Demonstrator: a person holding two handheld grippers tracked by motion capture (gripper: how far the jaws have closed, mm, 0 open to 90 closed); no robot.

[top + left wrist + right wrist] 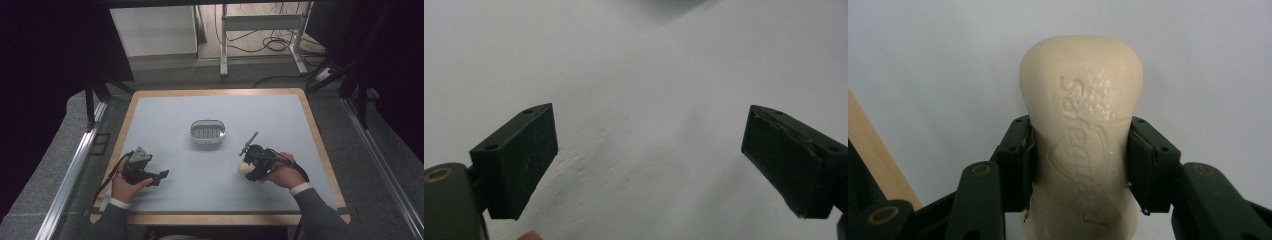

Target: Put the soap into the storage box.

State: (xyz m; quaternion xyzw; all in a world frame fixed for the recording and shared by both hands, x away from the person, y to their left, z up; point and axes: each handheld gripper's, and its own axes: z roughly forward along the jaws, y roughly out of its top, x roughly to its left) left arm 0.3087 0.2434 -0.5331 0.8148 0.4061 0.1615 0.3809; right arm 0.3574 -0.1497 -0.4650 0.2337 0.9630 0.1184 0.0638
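The soap bar [1081, 135] sat clamped in the right gripper [248, 167]; left gripper [161, 176] gaped empty; likely next: carry toward the dish [208, 133] at eleven o'clock.

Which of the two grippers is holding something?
The right gripper: its jaws clamp a cream soap bar. The left gripper stands open over bare table.
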